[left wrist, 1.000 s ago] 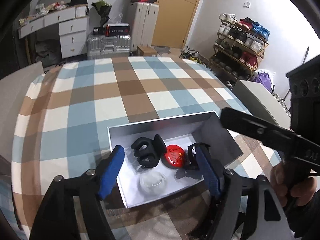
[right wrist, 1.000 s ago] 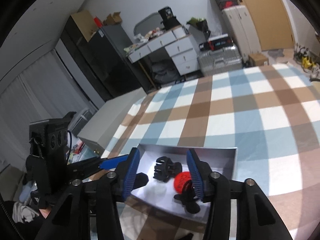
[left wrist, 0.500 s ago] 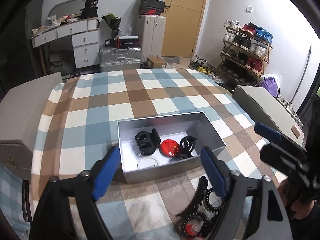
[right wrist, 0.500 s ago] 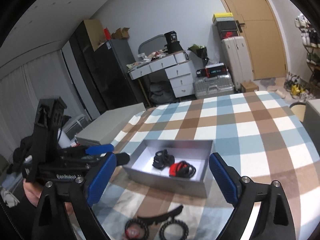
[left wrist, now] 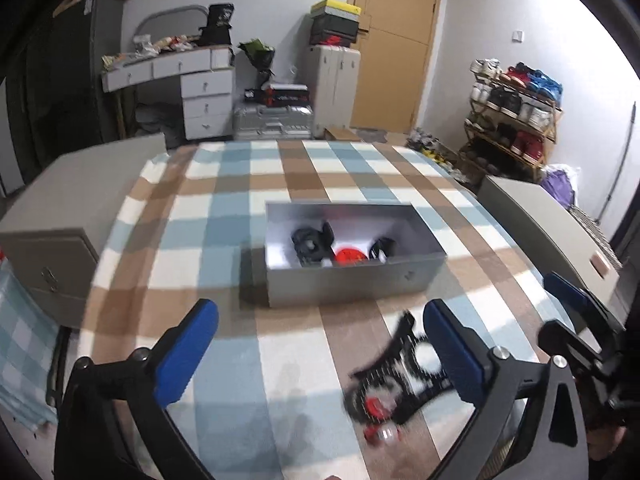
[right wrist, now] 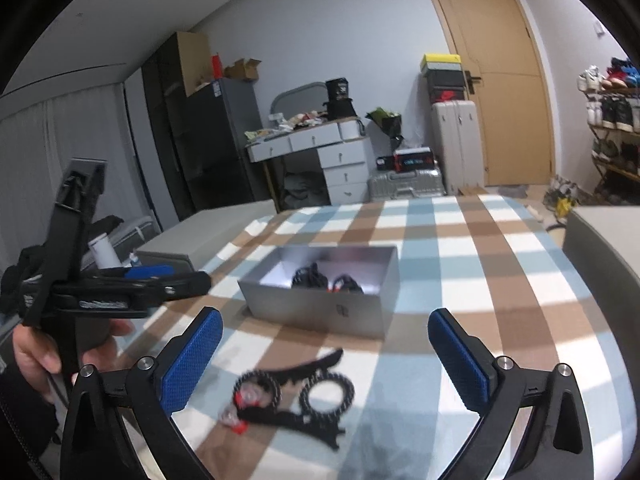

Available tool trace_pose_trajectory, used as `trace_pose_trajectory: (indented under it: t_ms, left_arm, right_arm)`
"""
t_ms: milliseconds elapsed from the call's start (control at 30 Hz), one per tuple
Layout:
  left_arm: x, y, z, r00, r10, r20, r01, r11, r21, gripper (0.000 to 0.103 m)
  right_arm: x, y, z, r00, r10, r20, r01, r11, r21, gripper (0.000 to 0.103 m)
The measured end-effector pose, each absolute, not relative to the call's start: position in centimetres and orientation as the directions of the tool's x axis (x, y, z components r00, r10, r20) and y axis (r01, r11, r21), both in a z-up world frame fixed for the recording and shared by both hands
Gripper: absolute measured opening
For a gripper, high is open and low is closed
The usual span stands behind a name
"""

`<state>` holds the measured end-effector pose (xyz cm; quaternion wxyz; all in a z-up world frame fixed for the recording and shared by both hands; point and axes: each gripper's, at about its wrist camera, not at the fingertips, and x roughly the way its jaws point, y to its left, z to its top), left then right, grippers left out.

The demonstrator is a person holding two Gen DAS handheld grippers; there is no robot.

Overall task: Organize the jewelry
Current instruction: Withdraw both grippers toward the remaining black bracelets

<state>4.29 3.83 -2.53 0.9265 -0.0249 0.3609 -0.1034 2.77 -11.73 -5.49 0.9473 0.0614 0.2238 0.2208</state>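
surface: checked cloth (left wrist: 280,380), blue, white and brown, covers the table
box: open grey box (left wrist: 352,284) sits on the cloth, landmark for everything below
box contents: black claw clip (left wrist: 310,242) left-centre inside; red round piece (left wrist: 351,257) just right of it, touching or nearly; second black clip (left wrist: 382,249) right of the red piece; all blurred
loose item: black hair clip with two beaded rings (right wrist: 298,394), red-and-clear bit at one end, flat on the cloth outside the box, on its near side, apart from the box wall
left gripper: left gripper (left wrist: 320,354) on the near side of the box, blue pads spread wide, jaws opening, nothing between them but cloth; the ringed clip lies just beside the right pad, not pinched
right gripper: right gripper (right wrist: 325,354) also near side of the box, pads wide apart, jaws opening; the ringed clip lies on the cloth between and below the pads, not touched
hand: person's hand (right wrist: 38,354) wraps the left gripper's handle, left of the box in the right wrist view
blur: ringed clip smeared in both views, fine detail cannot tell
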Motion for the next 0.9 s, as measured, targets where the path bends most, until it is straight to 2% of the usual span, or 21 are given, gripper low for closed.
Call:
trace_pose_trajectory:
  t_ms: [233, 400, 667, 800, 900]
  left_arm:
    - [1.9, 2.9, -5.6, 0.634, -0.252, -0.731, 0.211, 0.966, -0.15, 0.1]
    - [1.2, 2.9, -7.8, 0.564, -0.289, -0.773, 0.218, 0.956, -0.198, 0.1]
    - [0.0, 1.8, -7.8, 0.59, -0.272, -0.76, 0.266, 0.954, -0.135, 0.1]
    - [-0.2, 1.3, -7.8, 0.591, -0.314, -0.743, 0.308, 0.939, -0.152, 0.099]
    - [0.0, 0.8, -8.0, 0.574, -0.322, -0.753, 0.331, 0.932, -0.146, 0.077]
  right_arm:
    - [1.3, -12.2, -7.0, 0.802, 0.423, -0.422, -0.364, 0.906, 0.216, 0.103]
    - [0.5, -12.6, -7.6, 0.797, 0.449, -0.404, -0.373, 0.892, 0.256, 0.103]
    - [0.3, -12.6, -8.9, 0.762, 0.478, -0.436, -0.372, 0.875, 0.309, 0.103]
    - [-0.1, -12.3, -9.2, 0.759, 0.489, -0.431, -0.383, 0.869, 0.312, 0.103]
    - [-0.1, -12.2, -9.4, 0.754, 0.49, -0.437, -0.384, 0.869, 0.311, 0.103]
